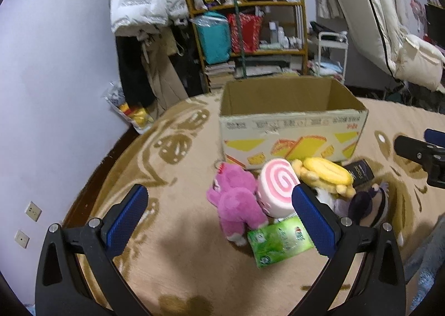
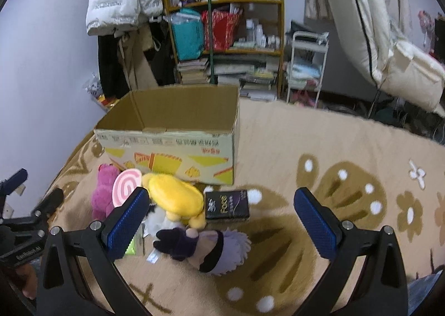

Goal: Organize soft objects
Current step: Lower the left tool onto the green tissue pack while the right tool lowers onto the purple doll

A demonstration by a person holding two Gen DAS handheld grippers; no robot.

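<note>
Both pairs of jaws stand spread wide and hold nothing. The left gripper (image 1: 219, 218) hovers over the beige patterned carpet (image 1: 178, 266) with the pink plush bear (image 1: 236, 204) just ahead between its blue pads. The right gripper (image 2: 222, 221) hangs above the purple-and-lavender plush doll (image 2: 211, 246), which lies near its left finger.

The soft toys sit heaped on the near side of the open cardboard box (image 1: 292, 132), which looks empty: the bear, a pink swirl roll cushion (image 1: 275, 188), a yellow plush (image 1: 325, 174) and the doll. Mixed among them are a green tissue pack (image 1: 281, 241) and a dark carton (image 2: 226, 204), which appears rigid.

The likeliest slip is a grab that catches two things at once, since the toys touch and overlap; closing on the bear could drag the cushion or the tissue pack. A shallow pinch on loose fur may let a toy fall short of the box. The grippers are also close together, so reaching for the same heap risks a clash.
</note>
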